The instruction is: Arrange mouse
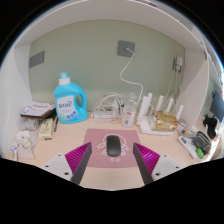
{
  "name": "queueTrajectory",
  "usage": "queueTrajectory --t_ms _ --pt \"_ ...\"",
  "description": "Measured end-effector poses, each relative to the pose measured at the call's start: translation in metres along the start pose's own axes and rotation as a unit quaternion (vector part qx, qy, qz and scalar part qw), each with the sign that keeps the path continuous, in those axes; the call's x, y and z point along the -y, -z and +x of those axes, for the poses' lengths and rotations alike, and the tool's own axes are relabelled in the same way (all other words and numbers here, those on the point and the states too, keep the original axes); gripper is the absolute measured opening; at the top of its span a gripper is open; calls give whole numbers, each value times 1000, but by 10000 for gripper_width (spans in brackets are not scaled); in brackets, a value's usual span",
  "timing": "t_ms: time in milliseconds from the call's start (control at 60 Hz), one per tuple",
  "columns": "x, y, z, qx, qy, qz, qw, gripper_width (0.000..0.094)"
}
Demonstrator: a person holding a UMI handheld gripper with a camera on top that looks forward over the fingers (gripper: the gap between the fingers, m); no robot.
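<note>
A black mouse (113, 146) lies on a pink mouse mat (97, 137) on the light desk. My gripper (112, 163) is open, its two fingers spread wide with magenta pads (76, 159) at either side. The mouse sits just ahead of the fingertips, between their lines, with a gap at each side. Nothing is held.
A blue detergent bottle (66, 98) stands at the back left beside boxes (39, 108). White cables and small bottles (118, 104) sit behind the mat. A white router (158, 118) and clutter (200, 138) stand at the right. A wall socket (126, 47) is above.
</note>
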State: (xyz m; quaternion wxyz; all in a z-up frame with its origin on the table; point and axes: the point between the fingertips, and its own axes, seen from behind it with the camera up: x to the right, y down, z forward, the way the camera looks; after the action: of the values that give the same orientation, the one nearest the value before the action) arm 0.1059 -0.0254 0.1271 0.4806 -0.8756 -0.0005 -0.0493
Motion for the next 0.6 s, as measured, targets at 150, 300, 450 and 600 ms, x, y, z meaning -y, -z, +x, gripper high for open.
queueTrajectory --t_ms 150,300,450,600 --pt "-4 73 -6 -11 2 15 1000 854" --pt "-16 126 -17 -11 10 21 1000 853" --pt "-23 155 -22 -11 10 21 1000 851" --pt "-26 168 -27 -14 14 22 1000 853"
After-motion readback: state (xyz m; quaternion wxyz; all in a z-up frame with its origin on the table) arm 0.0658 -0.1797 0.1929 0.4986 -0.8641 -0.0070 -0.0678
